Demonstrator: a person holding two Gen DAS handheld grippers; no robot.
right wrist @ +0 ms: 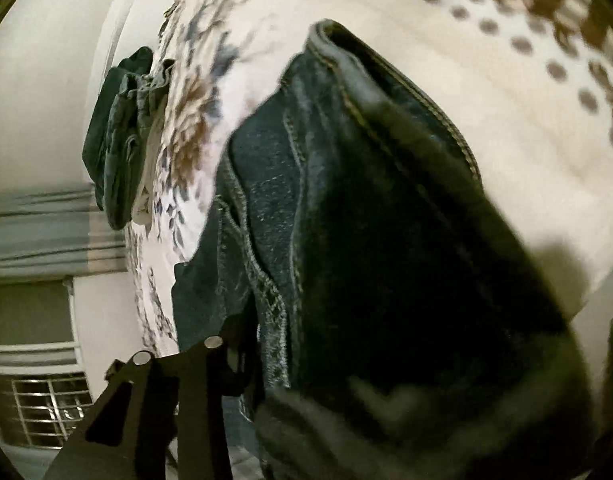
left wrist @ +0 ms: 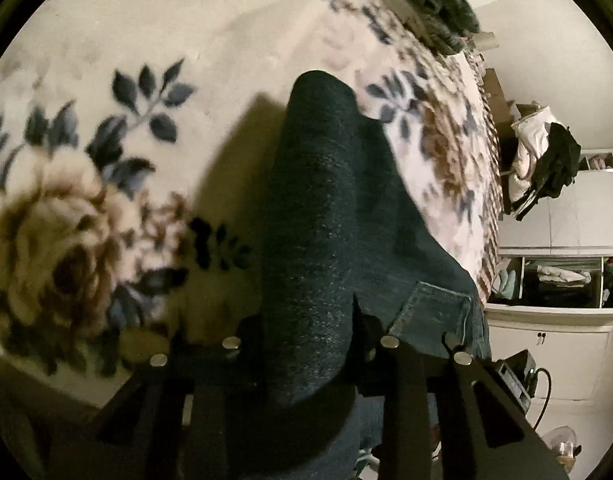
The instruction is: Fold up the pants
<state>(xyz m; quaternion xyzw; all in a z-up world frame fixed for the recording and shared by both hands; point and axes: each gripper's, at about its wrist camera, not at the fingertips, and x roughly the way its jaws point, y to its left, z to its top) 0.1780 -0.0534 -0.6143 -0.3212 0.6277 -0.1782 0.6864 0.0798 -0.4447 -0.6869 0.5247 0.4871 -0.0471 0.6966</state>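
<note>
- Between the black fingers of the left gripper, at six o'clock in the left wrist view, a thick fold of dark blue denim jeans is pinched; the cloth runs up toward twelve o'clock, draped over the cream fleece blanket with brown roses and blue leaves.
- At three o'clock the blanket's edge drops off to a white cabinet; wide bare blanket lies from nine to twelve o'clock.
- Left gripper looks steeply down onto the blanket, the room tipped sideways.
- Right gripper: only its near finger shows, at seven o'clock; the other is buried under denim, so whether it is pressed together I cannot tell.
- The jeans' stitched waistband reaches toward one o'clock, with open blanket beyond it.
- A pile of dark folded clothes sits at nine o'clock on the blanket's far edge.
- Both views are blurred; the lower right of the right wrist view is black shadow.
</note>
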